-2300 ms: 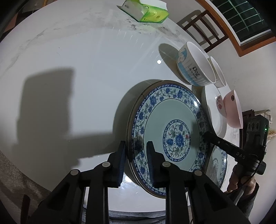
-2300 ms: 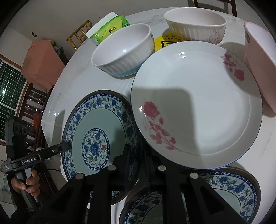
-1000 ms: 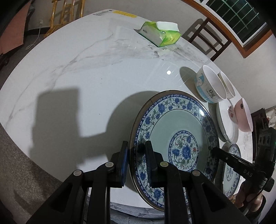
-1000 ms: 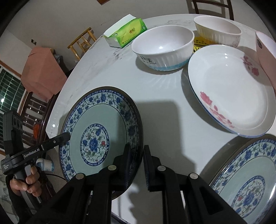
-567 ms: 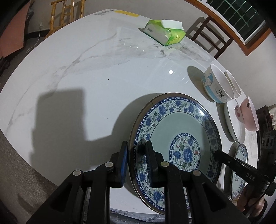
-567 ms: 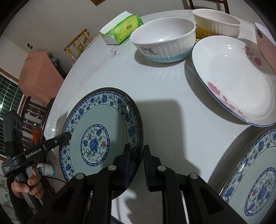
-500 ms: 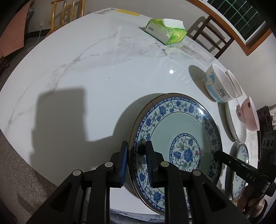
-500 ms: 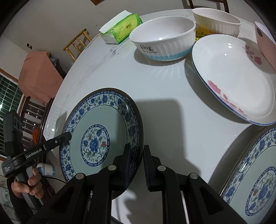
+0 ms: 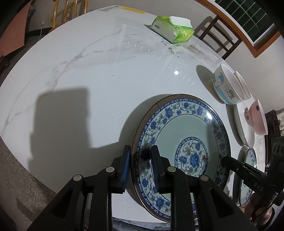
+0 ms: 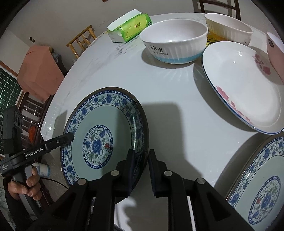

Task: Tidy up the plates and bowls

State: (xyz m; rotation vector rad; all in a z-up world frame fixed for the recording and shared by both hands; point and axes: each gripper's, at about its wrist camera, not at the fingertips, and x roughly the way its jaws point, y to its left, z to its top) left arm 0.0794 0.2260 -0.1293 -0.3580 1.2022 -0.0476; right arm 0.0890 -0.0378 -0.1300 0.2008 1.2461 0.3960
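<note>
Left tool (image 9: pixel 140 158): black frame, silver screws, blue pads, white "GenRobot.AI" lettering. Right tool (image 10: pixel 141 160): black, silver screws, "DAS" lettering.

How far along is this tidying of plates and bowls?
Early. One blue floral plate lies on the table, its rim between left gripper and right gripper, whose jaws have just been opening. Left to sort: second blue plate, rose plate, Dog bowl, cream bowl, pink bowl.

A home dining room: round marble table (image 9: pixel 88 74), wooden chairs (image 10: pixel 80 42), tissue pack (image 9: pixel 170 32), barred window (image 9: pixel 255 16).
</note>
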